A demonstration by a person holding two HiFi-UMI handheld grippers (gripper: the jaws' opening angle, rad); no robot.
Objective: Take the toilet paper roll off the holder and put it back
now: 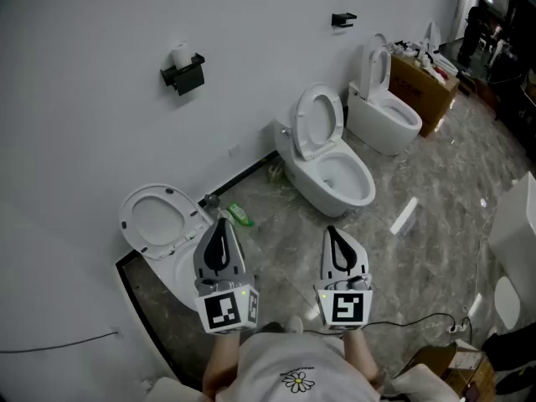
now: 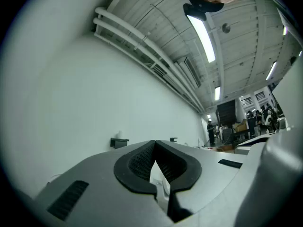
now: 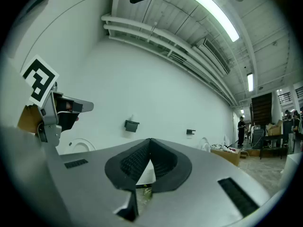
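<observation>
A white toilet paper roll (image 1: 178,55) stands on top of a black holder (image 1: 184,74) fixed to the white wall, upper left in the head view. The same holder (image 2: 119,142) shows small in the left gripper view, and the holder (image 3: 131,125) also appears in the right gripper view. My left gripper (image 1: 221,224) and right gripper (image 1: 332,232) are held low and side by side, far short of the wall. Both have their tips together with nothing between them. A second black holder (image 1: 342,19), bare, sits further right on the wall.
Three white toilets line the wall: one (image 1: 163,233) right below my left gripper, lid up, a second (image 1: 328,162) in the middle, a third (image 1: 383,107) at the far right. A green bottle (image 1: 239,215) lies on the floor. Cardboard boxes (image 1: 424,86) stand beyond. People (image 2: 210,130) stand far off.
</observation>
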